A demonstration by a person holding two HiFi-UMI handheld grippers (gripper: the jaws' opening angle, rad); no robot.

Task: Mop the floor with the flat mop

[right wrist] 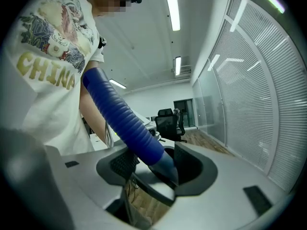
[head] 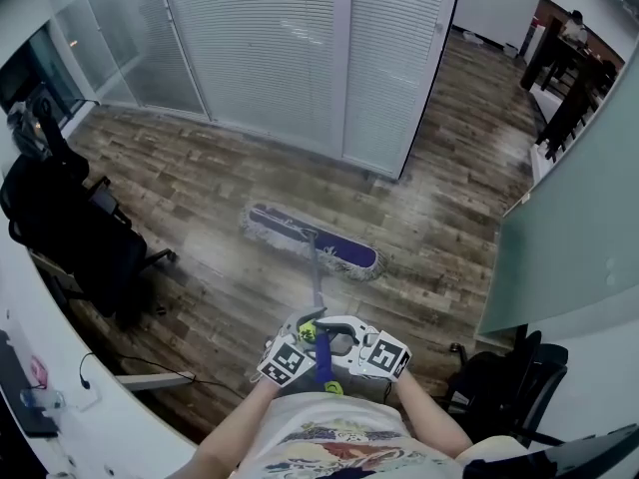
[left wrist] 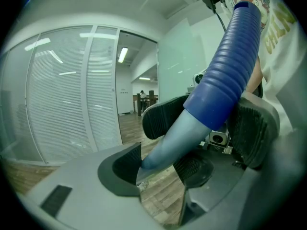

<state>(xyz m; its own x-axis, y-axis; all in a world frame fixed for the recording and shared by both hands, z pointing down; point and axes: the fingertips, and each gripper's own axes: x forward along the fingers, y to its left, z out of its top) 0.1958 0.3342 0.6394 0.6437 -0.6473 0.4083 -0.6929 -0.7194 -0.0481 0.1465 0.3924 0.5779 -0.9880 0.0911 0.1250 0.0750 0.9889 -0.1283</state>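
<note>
Wood floor (head: 200, 183), glass wall (head: 280, 48) with blinds behind, black chair (head: 70, 233) at left. Mop head (head: 312, 239) flat on floor mid-room, near wall corner. Handle (head: 316, 277) slants back toward person. Left gripper (left wrist: 158, 169) fingers clamp handle's grey part. Right gripper (right wrist: 151, 164) fingers clamp its blue part, just beside left.

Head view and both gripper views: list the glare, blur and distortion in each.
Head view: fisheye bends the wall; pale sheen on the floor beyond the mop head. Left gripper view: dark rounded corners, the close handle soft, lamp streaks on the blinds. Right gripper view: ceiling lights burnt white, edges curved.
</note>
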